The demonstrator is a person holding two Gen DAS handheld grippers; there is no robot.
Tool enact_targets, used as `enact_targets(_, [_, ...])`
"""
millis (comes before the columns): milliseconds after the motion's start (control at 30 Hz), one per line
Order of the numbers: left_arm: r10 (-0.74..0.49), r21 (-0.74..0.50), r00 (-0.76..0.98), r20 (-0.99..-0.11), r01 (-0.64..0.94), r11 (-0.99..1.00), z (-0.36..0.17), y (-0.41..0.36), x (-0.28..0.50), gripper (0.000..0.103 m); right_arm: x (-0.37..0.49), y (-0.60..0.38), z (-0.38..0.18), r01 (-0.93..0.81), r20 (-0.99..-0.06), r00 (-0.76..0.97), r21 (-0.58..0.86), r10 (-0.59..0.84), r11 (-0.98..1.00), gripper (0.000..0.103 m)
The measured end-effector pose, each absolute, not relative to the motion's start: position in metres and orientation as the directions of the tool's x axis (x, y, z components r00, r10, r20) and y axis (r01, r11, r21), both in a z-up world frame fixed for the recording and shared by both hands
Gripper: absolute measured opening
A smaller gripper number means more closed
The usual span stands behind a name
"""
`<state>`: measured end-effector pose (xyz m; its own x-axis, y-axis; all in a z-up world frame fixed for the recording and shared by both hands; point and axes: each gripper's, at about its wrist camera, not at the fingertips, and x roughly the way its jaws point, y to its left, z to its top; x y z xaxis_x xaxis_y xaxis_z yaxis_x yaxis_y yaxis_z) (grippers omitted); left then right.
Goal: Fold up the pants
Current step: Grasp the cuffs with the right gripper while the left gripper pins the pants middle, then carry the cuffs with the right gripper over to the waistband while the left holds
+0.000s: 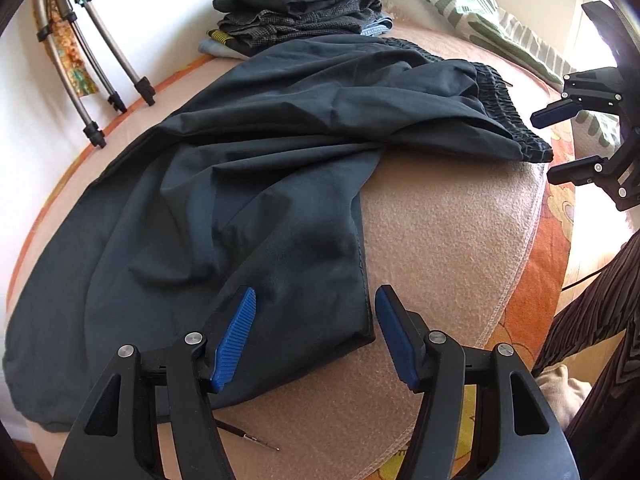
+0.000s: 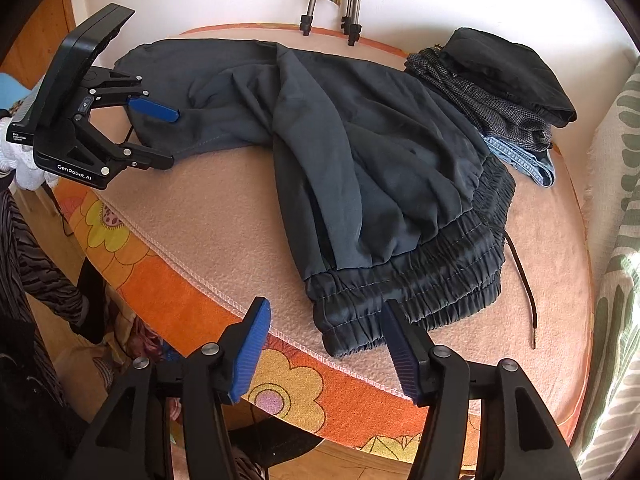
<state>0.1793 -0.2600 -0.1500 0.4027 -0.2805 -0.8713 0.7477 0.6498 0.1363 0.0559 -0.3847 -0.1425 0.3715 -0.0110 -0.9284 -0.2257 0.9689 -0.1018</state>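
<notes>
Work surface: a bed covered by a beige fleece blanket (image 1: 440,216) with a stitched hem, laid over a floral orange sheet (image 2: 168,276) that shows along the near edge. A white wall runs behind the far edge, where metal tripod legs (image 1: 120,60) stand. A green-striped pillow (image 1: 480,12) lies at the head end.

No containers are present. A stack of folded clothes (image 1: 304,12) sits at the far edge, near the pillow.

The dark grey pants (image 1: 248,168) lie loosely spread across the middle of the blanket. The elastic waistband (image 2: 420,292) is close to the near edge, with a drawstring (image 2: 520,272) trailing beside it.

The left gripper (image 1: 316,332) stands with jaws apart over a leg hem, clamping nothing. The right gripper (image 2: 326,344) stands with jaws apart at the waistband, not pressing it.
</notes>
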Motion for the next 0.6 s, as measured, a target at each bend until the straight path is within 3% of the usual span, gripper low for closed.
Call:
enact_targets(100, [-0.287,0.128,0.406,-0.868,0.741,0.660,-0.152,-0.260,0.183,0.062,0.057,-0.385,-0.152,-0.258,-0.934,0.355,-0.136,-0.037,0.956,0.058])
enact_targets(167, [-0.294,0.119,0.401,-0.867,0.742,0.660,-0.152,-0.261,0.187,0.056,0.057,-0.385,-0.157,-0.267,-0.934,0.352,-0.156,-0.055,0.951,0.056])
enact_targets(200, [-0.306,0.107,0.393,-0.867,0.746,0.657,-0.151,-0.261,0.189,0.043,0.058,-0.386,-0.158,-0.269,-0.932,0.356,-0.166,-0.062,0.949,0.054])
enact_targets(233, [-0.317,0.090,0.381,-0.869,0.751,0.654,-0.151,-0.261,0.191,0.029,0.058,-0.387,-0.160,-0.269,-0.931,0.357,-0.173,-0.068,0.948,0.045])
enact_targets(300, [-0.321,0.087,0.377,-0.869,0.754,0.651,-0.151,-0.261,0.194,0.013,0.061,-0.392,-0.162,-0.267,-0.933,0.355,-0.163,-0.060,0.950,0.041])
enact_targets(333, [-0.323,0.084,0.374,-0.870,0.756,0.649,-0.150,-0.261,0.195,0.010,0.061,-0.392,-0.161,-0.268,-0.932,0.360,-0.152,-0.047,0.951,0.038])
enact_targets(433, [-0.336,0.072,0.370,-0.866,0.758,0.648,-0.147,-0.258,0.196,0.006,0.058,-0.392,-0.153,-0.280,-0.923,0.383,-0.155,-0.037,0.947,0.015])
enact_targets(600, [-0.361,0.071,0.374,-0.854,0.771,0.632,-0.138,-0.251,0.188,0.005,0.060,-0.408,-0.113,-0.216,-0.877,0.476,-0.188,-0.065,0.958,0.009])
